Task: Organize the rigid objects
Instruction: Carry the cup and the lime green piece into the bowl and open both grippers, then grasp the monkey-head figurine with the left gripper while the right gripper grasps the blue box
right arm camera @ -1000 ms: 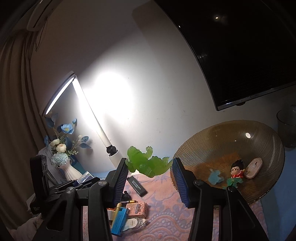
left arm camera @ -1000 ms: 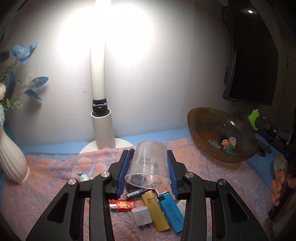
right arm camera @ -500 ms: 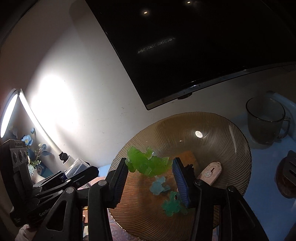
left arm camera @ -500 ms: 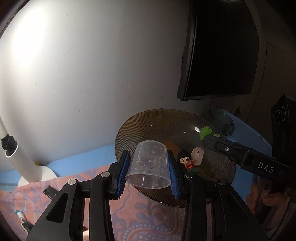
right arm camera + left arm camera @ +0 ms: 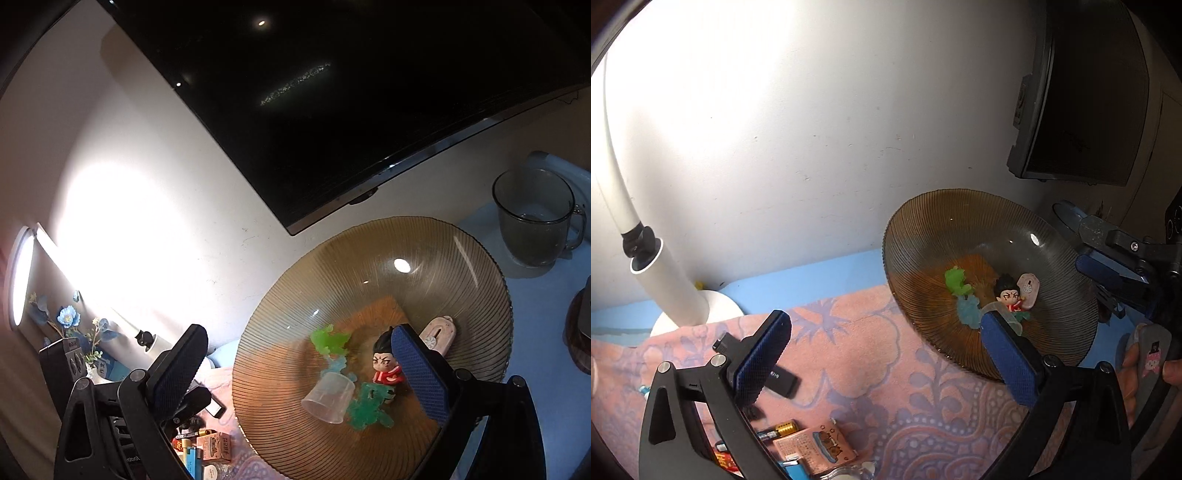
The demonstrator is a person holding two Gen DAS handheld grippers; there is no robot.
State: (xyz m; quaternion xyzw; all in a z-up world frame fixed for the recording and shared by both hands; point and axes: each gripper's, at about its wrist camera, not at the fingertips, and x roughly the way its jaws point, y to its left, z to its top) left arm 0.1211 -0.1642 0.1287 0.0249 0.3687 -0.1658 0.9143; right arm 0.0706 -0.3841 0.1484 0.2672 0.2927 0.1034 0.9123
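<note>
Right wrist view shows us our right gripper (image 5: 299,373) spread wide and empty above the ribbed amber glass bowl (image 5: 443,258). Inside the bowl lie a clear plastic measuring cup (image 5: 328,400) on its side, a light green translucent toy (image 5: 328,341), a darker green toy (image 5: 369,406), a small pale blue piece (image 5: 338,365), a black-haired figurine in red (image 5: 386,363) and a pinkish oval gadget (image 5: 437,334).

Our left gripper (image 5: 886,345) is also released and carries nothing, hanging over the pink patterned cloth (image 5: 886,387) just left of the bowl.

We judge the job partly done: several items sit in the bowl, while the black USB stick (image 5: 781,380), a gold-capped battery (image 5: 779,430), a pink cartoon-printed box (image 5: 816,445) and a blue lighter (image 5: 192,458) wait on the cloth at the near left.

More clutter at the bottom edge is cut off, and we cannot identify it. The right finger hides part of the gadget, and the cup is barely visible from the left wrist.
</note>
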